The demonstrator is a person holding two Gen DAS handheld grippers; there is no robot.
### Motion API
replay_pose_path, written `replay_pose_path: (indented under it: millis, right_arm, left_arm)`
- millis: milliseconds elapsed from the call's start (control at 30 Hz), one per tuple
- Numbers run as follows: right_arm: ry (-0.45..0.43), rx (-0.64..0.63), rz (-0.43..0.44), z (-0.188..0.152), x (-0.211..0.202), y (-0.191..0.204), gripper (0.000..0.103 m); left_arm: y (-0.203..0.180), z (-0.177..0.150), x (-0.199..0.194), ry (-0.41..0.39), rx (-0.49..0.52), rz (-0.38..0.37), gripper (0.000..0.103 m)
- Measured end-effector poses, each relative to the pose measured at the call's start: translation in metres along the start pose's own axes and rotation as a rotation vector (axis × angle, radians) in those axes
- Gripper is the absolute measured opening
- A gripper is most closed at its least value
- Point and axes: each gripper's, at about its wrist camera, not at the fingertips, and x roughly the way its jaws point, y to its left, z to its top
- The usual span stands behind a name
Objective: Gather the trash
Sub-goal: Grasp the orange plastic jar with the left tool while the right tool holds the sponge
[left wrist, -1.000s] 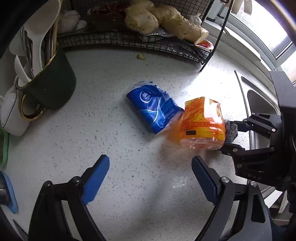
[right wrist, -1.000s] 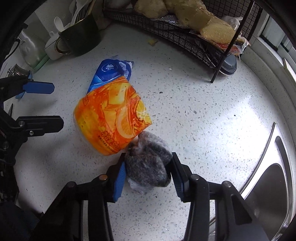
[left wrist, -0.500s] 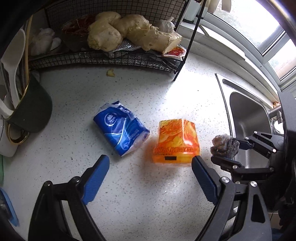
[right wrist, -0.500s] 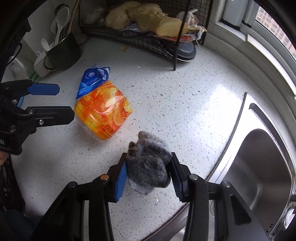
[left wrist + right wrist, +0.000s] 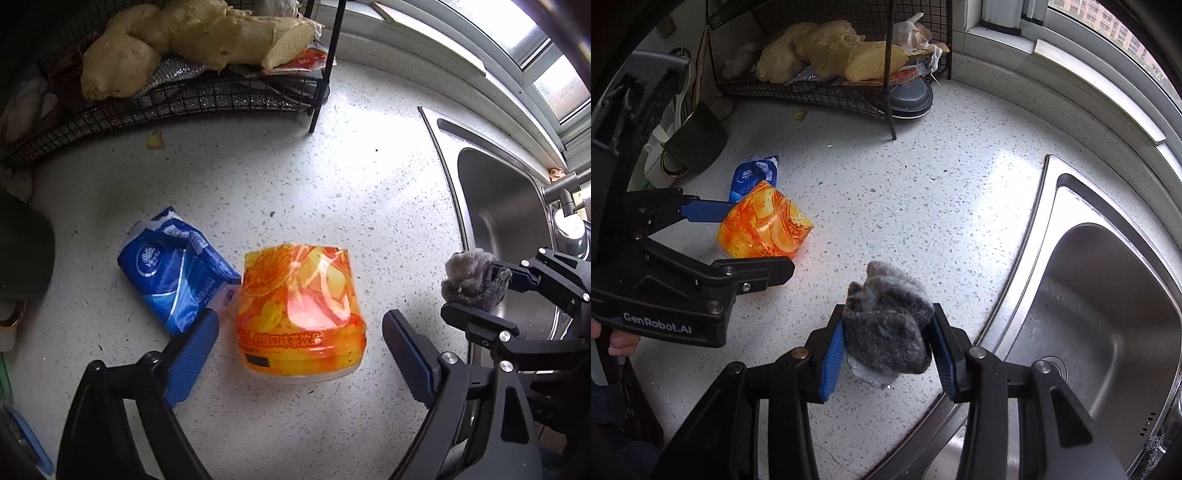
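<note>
An orange drink wrapper [image 5: 301,314] lies on the speckled counter, with a blue tissue pack [image 5: 177,269] touching its left side. My left gripper [image 5: 299,354] is open, its blue fingers on either side of the orange wrapper's near end. My right gripper [image 5: 886,350] is shut on a grey clump of wrapped trash [image 5: 886,325] and holds it above the counter by the sink edge. In the right wrist view the orange wrapper [image 5: 764,229] and the blue pack [image 5: 753,177] lie at the left, with the left gripper [image 5: 735,240] around the wrapper.
A black wire rack [image 5: 207,99] with ginger roots [image 5: 192,40] stands at the back. A small yellow scrap [image 5: 155,140] lies before it. A steel sink [image 5: 1108,314] is at the right. A dark green cup [image 5: 698,144] stands at the left.
My left gripper has moved forward until its fingers flank the orange wrapper. My right gripper has lifted the grey clump away from the wrapper toward the sink.
</note>
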Motion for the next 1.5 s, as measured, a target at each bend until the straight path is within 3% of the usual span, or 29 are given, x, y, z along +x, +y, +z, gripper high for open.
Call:
replay_pose_path:
  millis: [33,67,100,233,467,700,1067,1500]
  right_arm:
    - [0.001,0.006,0.000,0.000,0.000,-0.001,0.041]
    - [0.002,0.012,0.001,-0.003,0.002,-0.002,0.041]
    - [0.006,0.016,0.003,-0.003,0.003,-0.003,0.041]
    - [0.004,0.029,0.002,-0.008,0.002,-0.008,0.041]
    - [-0.027,0.032,-0.008,-0.011,-0.011,-0.006,0.041]
    - [-0.094,0.007,-0.017,-0.029,-0.039,0.019,0.041]
    - [-0.168,-0.094,-0.042,-0.077,-0.078,0.038,0.041]
    - [-0.152,-0.186,-0.008,-0.179,-0.107,0.043,0.041]
  left_arm:
    - [0.000,-0.001,0.004,0.008,-0.003,-0.006,0.080]
    - [0.001,-0.001,0.006,0.012,-0.008,-0.014,0.066]
    - [0.002,-0.002,0.007,0.007,-0.015,-0.026,0.065]
    - [0.005,-0.004,0.007,-0.011,-0.035,-0.063,0.065]
    - [-0.001,-0.016,-0.015,-0.054,0.006,-0.034,0.065]
    - [-0.013,-0.049,-0.052,-0.122,0.025,-0.013,0.065]
    - [-0.036,-0.129,-0.103,-0.199,-0.003,0.034,0.065]
    - [-0.105,-0.244,-0.134,-0.200,-0.018,0.098,0.065]
